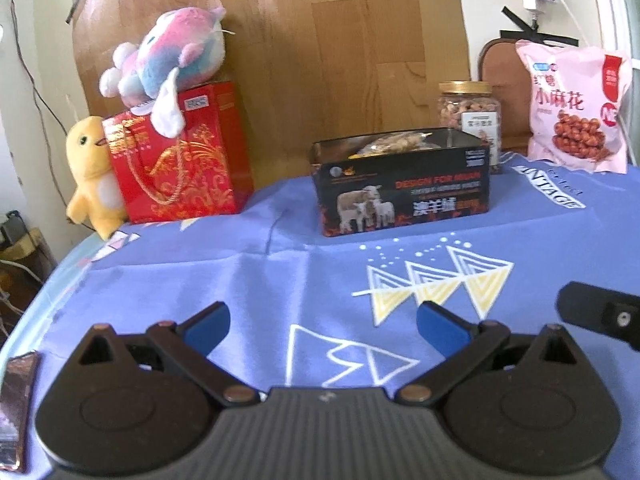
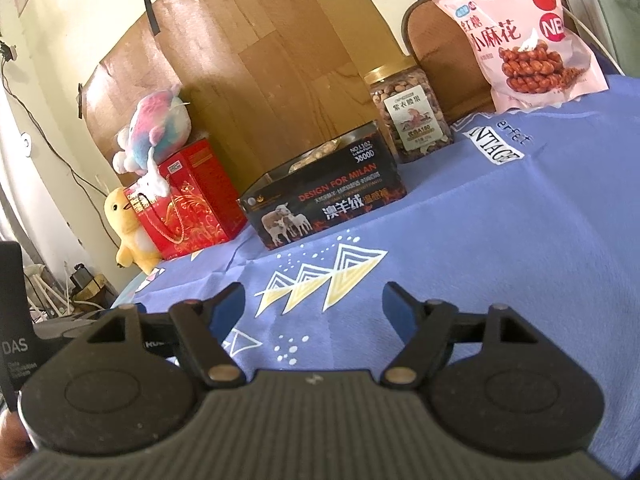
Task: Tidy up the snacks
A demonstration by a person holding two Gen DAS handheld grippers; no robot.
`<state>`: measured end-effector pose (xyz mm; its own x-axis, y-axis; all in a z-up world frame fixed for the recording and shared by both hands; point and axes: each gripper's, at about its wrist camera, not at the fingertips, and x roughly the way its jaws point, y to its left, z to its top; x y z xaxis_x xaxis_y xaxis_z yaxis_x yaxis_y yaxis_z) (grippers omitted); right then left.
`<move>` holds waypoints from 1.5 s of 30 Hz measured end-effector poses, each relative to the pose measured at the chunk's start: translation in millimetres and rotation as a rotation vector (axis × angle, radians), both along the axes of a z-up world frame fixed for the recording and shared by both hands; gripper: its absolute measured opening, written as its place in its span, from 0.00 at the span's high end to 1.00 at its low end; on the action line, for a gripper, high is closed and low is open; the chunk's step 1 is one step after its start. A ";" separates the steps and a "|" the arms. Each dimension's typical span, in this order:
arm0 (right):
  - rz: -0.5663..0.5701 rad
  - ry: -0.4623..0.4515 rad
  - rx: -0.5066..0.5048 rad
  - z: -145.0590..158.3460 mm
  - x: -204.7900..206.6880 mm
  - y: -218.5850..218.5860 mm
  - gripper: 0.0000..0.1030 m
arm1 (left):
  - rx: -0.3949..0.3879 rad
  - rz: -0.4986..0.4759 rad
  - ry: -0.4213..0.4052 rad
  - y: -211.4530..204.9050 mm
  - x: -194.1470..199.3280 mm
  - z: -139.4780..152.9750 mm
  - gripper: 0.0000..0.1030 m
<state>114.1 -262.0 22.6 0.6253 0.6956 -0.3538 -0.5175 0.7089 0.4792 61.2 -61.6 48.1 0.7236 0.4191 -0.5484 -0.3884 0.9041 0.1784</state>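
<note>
A black open-topped box (image 1: 402, 188) (image 2: 324, 200) printed with sheep stands on the blue tablecloth and holds pale snack packets. Behind it is a clear jar of nuts (image 1: 472, 114) (image 2: 412, 110) with a gold lid. A pink snack bag (image 1: 576, 108) (image 2: 524, 36) leans upright at the far right. My left gripper (image 1: 322, 326) hovers open over the cloth, well short of the box, nothing between its blue pads. My right gripper (image 2: 314, 306) is likewise open and empty, nearer than the box. Its dark body (image 1: 600, 316) shows at the left wrist view's right edge.
A red gift bag (image 1: 176, 156) (image 2: 192, 200) stands at the back left with a pastel plush toy (image 1: 168, 64) (image 2: 154, 132) on top and a yellow plush duck (image 1: 90, 172) (image 2: 130, 228) beside it. A shiny wrapper (image 1: 14, 404) lies by the table's near-left edge. A brown board (image 1: 320, 40) backs the table.
</note>
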 end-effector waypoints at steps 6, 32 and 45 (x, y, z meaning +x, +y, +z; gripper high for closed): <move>-0.001 0.009 0.004 -1.2 0.8 -0.4 0.24 | 0.120 0.066 -0.014 1.4 -1.1 -0.2 0.00; -0.004 0.013 0.011 -2.8 -0.1 -1.8 0.24 | 0.140 0.081 0.001 1.0 -2.7 0.1 0.00; 0.001 0.015 0.011 -2.9 1.3 -1.2 0.24 | 0.078 0.081 0.030 2.3 -0.1 2.4 0.00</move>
